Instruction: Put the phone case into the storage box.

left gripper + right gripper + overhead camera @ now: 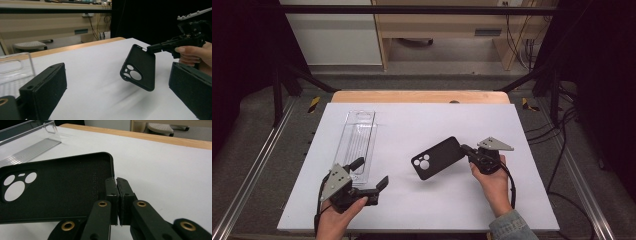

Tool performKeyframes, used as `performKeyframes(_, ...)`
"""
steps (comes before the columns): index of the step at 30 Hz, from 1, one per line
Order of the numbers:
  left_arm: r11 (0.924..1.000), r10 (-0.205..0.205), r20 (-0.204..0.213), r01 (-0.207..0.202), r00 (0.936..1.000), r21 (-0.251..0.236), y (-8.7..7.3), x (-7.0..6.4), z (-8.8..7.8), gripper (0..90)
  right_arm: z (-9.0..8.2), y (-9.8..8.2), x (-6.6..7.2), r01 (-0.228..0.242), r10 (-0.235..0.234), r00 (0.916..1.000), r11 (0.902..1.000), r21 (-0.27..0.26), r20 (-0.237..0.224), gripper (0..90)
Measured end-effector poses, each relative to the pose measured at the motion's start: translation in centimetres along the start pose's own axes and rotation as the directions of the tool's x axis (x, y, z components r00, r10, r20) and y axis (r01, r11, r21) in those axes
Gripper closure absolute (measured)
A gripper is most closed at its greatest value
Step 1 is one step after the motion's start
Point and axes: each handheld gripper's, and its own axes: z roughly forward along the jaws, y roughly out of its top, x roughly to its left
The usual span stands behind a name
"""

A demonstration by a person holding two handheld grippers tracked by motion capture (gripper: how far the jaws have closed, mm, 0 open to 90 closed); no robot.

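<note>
A black phone case (437, 157) with a camera cut-out hangs tilted above the white table sheet (422, 120), its shadow beneath it. My right gripper (464, 148) is shut on the rim at the case's end. In the right gripper view the jaws (117, 182) pinch the side wall of the case (55, 187). My left gripper (371, 173) stands open near the front left, nothing between its pads. Past those wide jaws (120, 91), the left gripper view shows the case (138, 67) held up by the right gripper (152, 48).
A clear plastic package (357, 140) lies lengthwise on the left of the sheet, just beyond my left gripper; it also appears as a clear tray (15, 70) and a ribbed clear shell (30, 142). A wooden edge (422, 96) runs along the far side.
</note>
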Motion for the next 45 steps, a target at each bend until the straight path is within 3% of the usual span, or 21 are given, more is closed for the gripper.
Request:
performKeyframes(5,0.9987,-0.032,0.016,0.032,0.9993,0.040,-0.1,-1.2,1.8,1.7,-0.4,-0.3,-0.3,-0.018,0.018,0.9996,0.9995,-0.024,0.019,88.6)
performKeyframes(22,0.9920,-0.001,0.059,-0.007,0.9983,0.126,0.8,-3.8,7.0,1.9,-1.4,-0.6,-0.8,-0.042,0.046,0.9978,0.9956,-0.083,0.047,88.6)
performKeyframes(26,0.9915,-0.012,0.052,0.005,0.9986,0.130,0.8,-3.8,7.7,2.2,-1.5,-0.6,-0.8,-0.042,0.047,0.9977,0.9945,-0.096,0.049,88.6)
performKeyframes(30,0.9906,-0.049,0.057,0.041,0.9972,0.130,0.8,-3.8,8.4,2.4,-1.7,-0.5,-0.7,-0.042,0.047,0.9976,0.9928,-0.112,0.050,88.6)
performKeyframes(41,0.9874,-0.046,0.068,0.035,0.9966,0.155,0.7,-4.4,9.0,2.8,-2.0,-0.3,-0.3,-0.038,0.045,0.9981,0.9873,-0.154,0.042,88.6)
performKeyframes(45,0.9872,-0.027,0.074,0.015,0.9969,0.159,0.7,-4.7,9.2,2.8,-2.1,-0.2,-0.1,-0.032,0.039,0.9985,0.9869,-0.158,0.037,88.6)
